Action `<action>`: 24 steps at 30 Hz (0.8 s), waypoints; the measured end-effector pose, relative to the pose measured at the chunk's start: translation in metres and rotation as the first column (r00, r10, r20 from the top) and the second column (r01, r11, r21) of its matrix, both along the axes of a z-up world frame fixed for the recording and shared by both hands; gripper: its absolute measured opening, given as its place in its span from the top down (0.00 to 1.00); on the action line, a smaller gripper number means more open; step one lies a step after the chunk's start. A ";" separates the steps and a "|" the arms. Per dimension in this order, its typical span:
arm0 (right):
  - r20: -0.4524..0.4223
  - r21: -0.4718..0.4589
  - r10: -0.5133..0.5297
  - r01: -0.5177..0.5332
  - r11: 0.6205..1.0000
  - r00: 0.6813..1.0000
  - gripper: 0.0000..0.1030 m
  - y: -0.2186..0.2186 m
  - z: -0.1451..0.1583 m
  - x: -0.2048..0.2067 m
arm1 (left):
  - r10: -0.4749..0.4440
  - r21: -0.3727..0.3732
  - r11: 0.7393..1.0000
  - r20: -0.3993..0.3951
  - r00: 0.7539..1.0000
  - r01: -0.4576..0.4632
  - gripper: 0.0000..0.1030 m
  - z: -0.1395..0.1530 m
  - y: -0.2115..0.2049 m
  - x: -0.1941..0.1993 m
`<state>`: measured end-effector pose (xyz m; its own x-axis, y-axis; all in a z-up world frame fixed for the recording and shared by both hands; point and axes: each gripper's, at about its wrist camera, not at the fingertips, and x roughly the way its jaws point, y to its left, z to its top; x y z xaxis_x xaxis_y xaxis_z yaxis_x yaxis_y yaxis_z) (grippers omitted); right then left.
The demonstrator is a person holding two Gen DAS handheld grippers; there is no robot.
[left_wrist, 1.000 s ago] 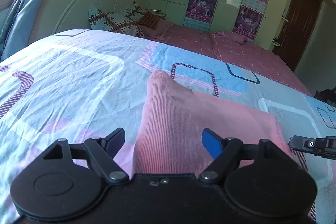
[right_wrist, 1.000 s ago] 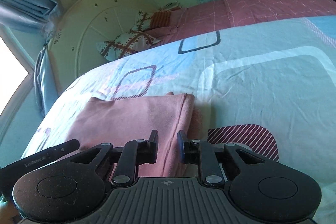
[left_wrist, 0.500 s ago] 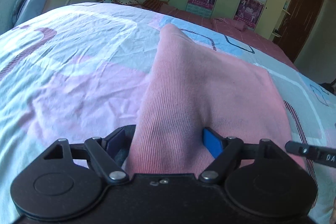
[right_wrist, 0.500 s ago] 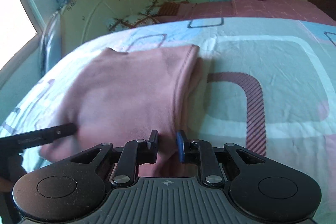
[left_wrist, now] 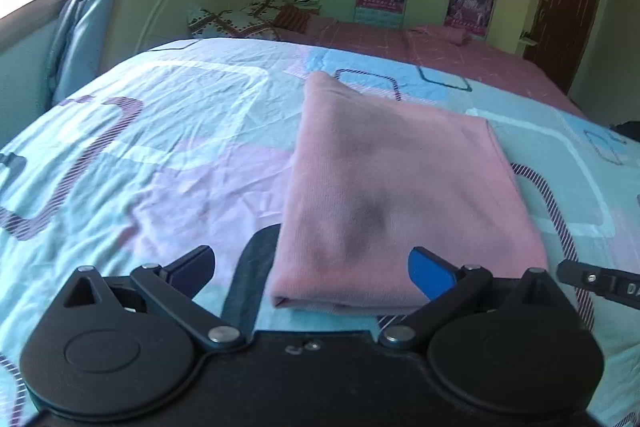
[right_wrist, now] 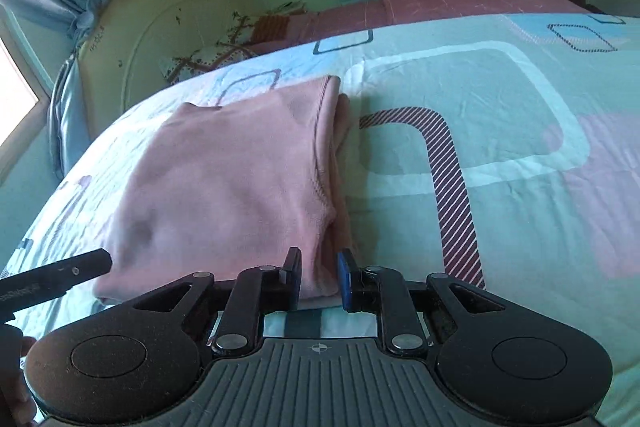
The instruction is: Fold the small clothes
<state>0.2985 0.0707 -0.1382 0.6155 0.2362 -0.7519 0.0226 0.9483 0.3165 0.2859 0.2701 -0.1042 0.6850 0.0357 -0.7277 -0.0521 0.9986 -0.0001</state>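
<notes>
Bedspread [left_wrist: 168, 131] in pale blue and pink fills the left wrist view, with the folded pink garment [left_wrist: 400, 195] lying flat on it toward one o'clock. The left tongs [left_wrist: 316, 267] have just been opening and stand released, the garment's near edge between them but untouched. From the right wrist, the right tongs [right_wrist: 319, 277] are clenched on the garment's [right_wrist: 224, 187] near corner at six o'clock.

Two wrist fisheyes, angled down, close over shared pink garment [left_wrist: 400, 195]
</notes>
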 end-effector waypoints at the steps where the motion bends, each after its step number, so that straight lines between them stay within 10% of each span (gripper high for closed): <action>1: 0.012 -0.003 0.001 -0.001 1.000 1.000 0.81 0.003 0.007 -0.009 | 0.018 0.029 0.999 -0.013 1.000 -0.017 0.01 0.006 0.001 -0.006; 12: 0.089 -0.007 0.090 -0.090 0.996 0.992 0.80 0.032 0.084 -0.124 | -0.112 0.056 0.993 0.203 0.973 0.102 0.01 0.101 0.001 -0.132; 16: 0.165 -0.031 0.105 -0.101 0.994 0.981 0.19 0.042 0.121 -0.170 | -0.087 0.026 0.996 0.255 0.963 0.083 0.01 0.124 0.005 -0.171; 24: 0.270 -0.106 0.066 -0.038 0.994 0.961 0.08 0.063 0.172 -0.223 | -0.070 0.064 0.997 0.276 0.959 0.054 0.01 0.138 0.013 -0.212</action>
